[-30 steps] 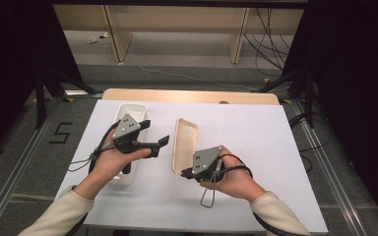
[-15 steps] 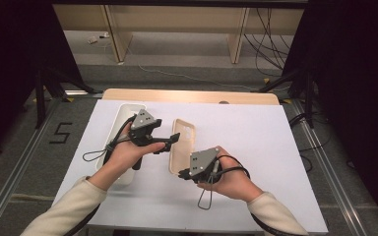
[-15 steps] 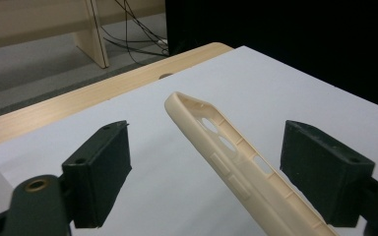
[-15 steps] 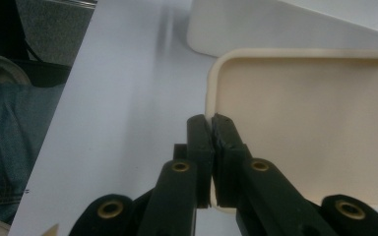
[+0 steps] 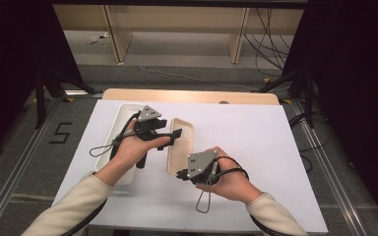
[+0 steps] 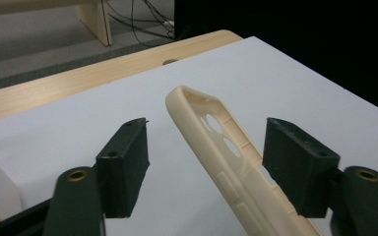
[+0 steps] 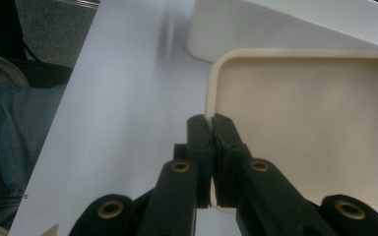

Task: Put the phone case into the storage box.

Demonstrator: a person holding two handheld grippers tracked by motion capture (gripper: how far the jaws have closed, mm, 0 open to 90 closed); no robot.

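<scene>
Nearest the camera, two cream sleeves (image 5: 71, 209) come in from the bottom edge of the high view. The right hand (image 5: 234, 179) holds the right gripper (image 5: 181, 174) at the near end of a cream phone case (image 5: 179, 147). In the right gripper view the jaws are pressed together on the case's near rim (image 7: 211, 105); the rim looks pinched between them, though the contact itself is partly hidden by the pads. A cable loop (image 5: 204, 200) from this gripper lies on the sheet toward the person.

The phone case lies at mid-table, long axis running away from the person, inner side up, camera cutouts (image 5: 188, 132) at its far end. In the left gripper view its far end (image 6: 187, 93) appears lifted off the surface and tilted.

The left hand (image 5: 130, 147) holds the left gripper (image 5: 176, 133) at the case's far part. Its jaws are spread wide, one on each side of the case edge, neither touching it.

Just left of the case sits a white rectangular tray (image 5: 120, 115), partly under the left hand.

Surface: a white sheet (image 5: 256, 142) covers the table; a bare light-wood strip (image 5: 192, 96) shows along the far edge. Beyond: grey carpet (image 5: 177, 64), a "5" marked on the floor (image 5: 61, 132) at left, loose cables (image 5: 270, 37), wooden furniture legs (image 5: 115, 29), dark drapes (image 5: 354, 73) on both sides.
</scene>
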